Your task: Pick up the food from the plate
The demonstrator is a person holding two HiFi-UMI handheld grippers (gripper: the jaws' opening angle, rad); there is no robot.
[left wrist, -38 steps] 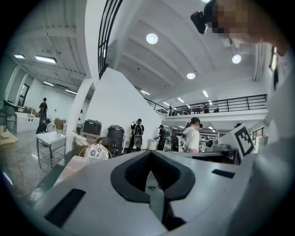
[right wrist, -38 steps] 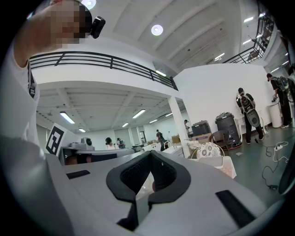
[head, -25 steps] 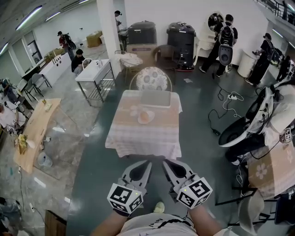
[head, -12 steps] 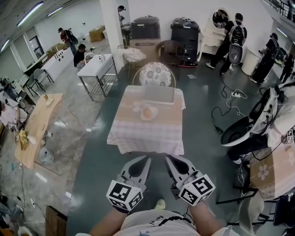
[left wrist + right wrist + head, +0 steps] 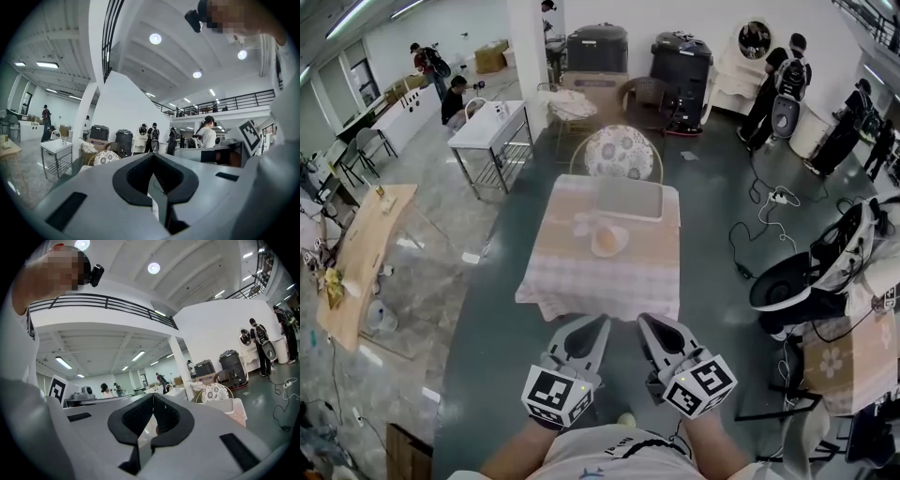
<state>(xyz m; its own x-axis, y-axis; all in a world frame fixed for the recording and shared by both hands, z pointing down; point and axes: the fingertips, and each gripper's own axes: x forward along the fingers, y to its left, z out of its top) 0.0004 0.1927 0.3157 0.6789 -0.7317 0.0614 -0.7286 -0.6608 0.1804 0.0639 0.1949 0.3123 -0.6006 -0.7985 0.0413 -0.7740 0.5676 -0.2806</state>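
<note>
A table with a pale checked cloth stands ahead on the grey floor. On it sits a plate with a round orange-tan piece of food; a pale item lies beside it and a grey tray behind it. My left gripper and right gripper are held side by side in front of my body, well short of the table. Both are shut with nothing between the jaws. In the left gripper view the left gripper points into the room; in the right gripper view the right gripper does the same.
A round-backed chair stands behind the table. To the left are a metal table and a wooden table. Cables cross the floor at right, near a black-and-white seat. Several people stand at the back.
The table has drawn a little nearer and its plate sits lower in the view. Both grippers stay shut, side by side in front of me.
</note>
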